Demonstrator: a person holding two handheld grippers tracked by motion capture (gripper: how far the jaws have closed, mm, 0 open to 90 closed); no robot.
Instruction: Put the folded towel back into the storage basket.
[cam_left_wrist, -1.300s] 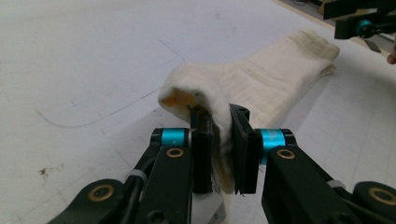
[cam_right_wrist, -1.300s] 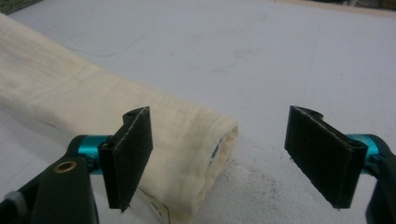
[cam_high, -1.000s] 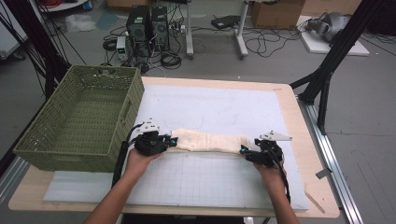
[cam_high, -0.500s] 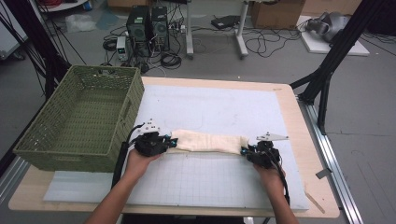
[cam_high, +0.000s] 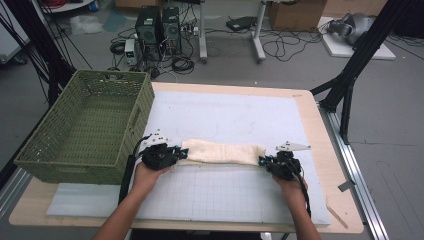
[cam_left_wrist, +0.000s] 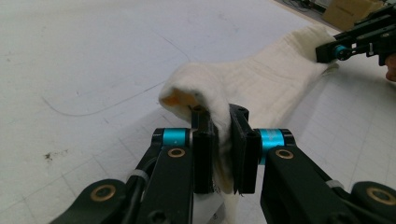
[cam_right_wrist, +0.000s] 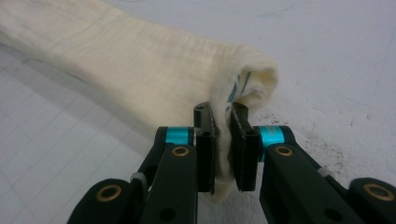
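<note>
- The basket stands on the left end of the counter, open side up and with nothing showing inside. My guess is that it waits there as the place for the cloth, near the left hand for a short carry.
- The left tool is clamped on the left end of the cloth. In the left gripper view its jaws stand nearly together with a fold of the cloth pinched between them, and the fabric bunches up over the jaw tips. Taking the end rather than the middle gives control of the whole length.
- The cloth lies on the white mat in a long, narrow, folded strip across the near middle of the counter, between the two tools. It looks lightly stretched, which probably keeps the fold flat and straight.
- The right tool is closed on the right end in the same way. In the right gripper view the cloth runs away from the jaws, and a small tag with blue marks peeks out of the fold just above them.
- Both hands sit low by the mat, one per end, so the strip could be lifted or folded again without sagging to one side.
</note>
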